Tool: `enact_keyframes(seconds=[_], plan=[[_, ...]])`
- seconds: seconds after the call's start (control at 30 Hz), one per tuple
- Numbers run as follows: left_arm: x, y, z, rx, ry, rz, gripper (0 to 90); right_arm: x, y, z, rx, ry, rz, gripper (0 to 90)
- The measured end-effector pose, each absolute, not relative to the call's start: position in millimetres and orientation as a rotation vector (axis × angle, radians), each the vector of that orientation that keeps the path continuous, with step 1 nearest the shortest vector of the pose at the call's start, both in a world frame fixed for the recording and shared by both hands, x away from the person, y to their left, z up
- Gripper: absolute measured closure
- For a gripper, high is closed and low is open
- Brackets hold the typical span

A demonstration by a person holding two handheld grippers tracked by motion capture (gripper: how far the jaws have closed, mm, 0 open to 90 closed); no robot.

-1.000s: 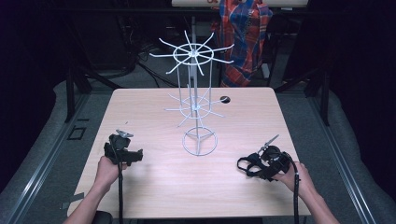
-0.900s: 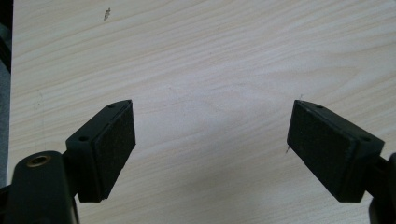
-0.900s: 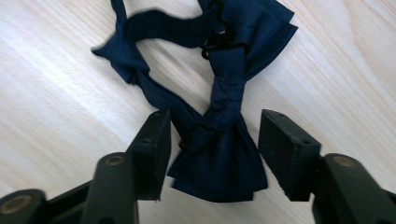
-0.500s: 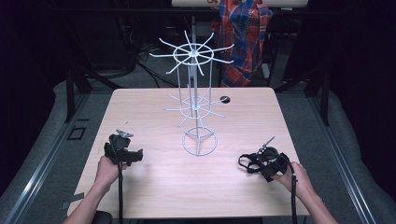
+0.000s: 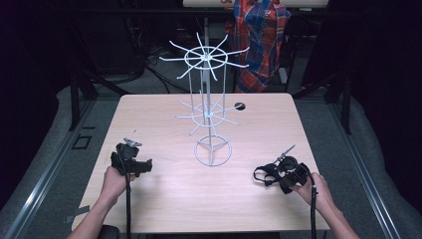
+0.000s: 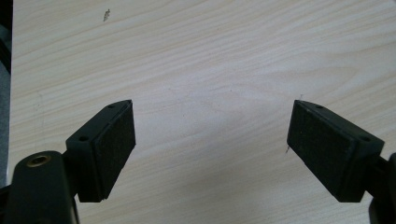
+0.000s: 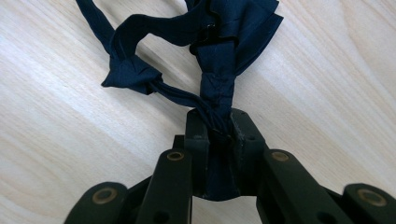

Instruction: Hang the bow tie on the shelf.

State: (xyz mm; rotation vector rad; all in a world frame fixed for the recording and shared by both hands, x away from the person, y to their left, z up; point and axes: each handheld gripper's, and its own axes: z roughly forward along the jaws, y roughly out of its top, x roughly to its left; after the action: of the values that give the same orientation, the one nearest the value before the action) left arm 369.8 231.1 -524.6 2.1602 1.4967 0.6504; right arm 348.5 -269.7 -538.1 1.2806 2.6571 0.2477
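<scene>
Our right gripper (image 7: pixel 215 128) has just been closing, and its jaws now pinch the middle knot of a dark blue bow tie (image 7: pixel 219 60) that lies flat on the wooden table (image 5: pixel 164 199). We grip it at the knot, we judge, because that is the thickest, firmest part, so the cloth should lift as one piece instead of slipping out. Ahead of these jaws the bow's folded wings spread wide, and to their left in the right gripper view the neck strap (image 7: pixel 128 70) curls away in a loose loop, free of the pads. From the high view the same bow tie (image 5: pixel 266 173) sits just ahead of that gripper (image 5: pixel 286 174), on the side toward the table's middle.

Our left gripper (image 6: pixel 210 140) rests low with its jaws spread wide and nothing between them but bare wood; we keep it parked, likely ready to help. In the high view it (image 5: pixel 130 158) sits well apart from the tie.

Between the two tools, farther from us, stands a white wire display rack (image 5: pixel 209 109) with radiating hooks, probably where the strap is meant to hang.
</scene>
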Motion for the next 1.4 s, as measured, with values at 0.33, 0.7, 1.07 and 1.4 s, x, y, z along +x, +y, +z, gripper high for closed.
enact_keyframes(seconds=[0.33, 0.7, 1.07, 1.4], plan=[[369, 231, -524, 2.162, 1.493, 0.65, 15.6, 348, -273, -530, 1.301, 2.634, 0.326, 79.2], [370, 231, -524, 2.159, 1.495, 0.654, 15.6, 347, -278, -525, 1.379, 2.545, 0.415, 79.1], [370, 231, -524, 2.162, 1.495, 0.654, 15.6, 349, -277, -520, 1.371, 2.532, 0.437, 79.1], [370, 231, -525, 2.162, 1.496, 0.655, 15.5, 350, -273, -516, 1.363, 2.523, 0.487, 79.1]])
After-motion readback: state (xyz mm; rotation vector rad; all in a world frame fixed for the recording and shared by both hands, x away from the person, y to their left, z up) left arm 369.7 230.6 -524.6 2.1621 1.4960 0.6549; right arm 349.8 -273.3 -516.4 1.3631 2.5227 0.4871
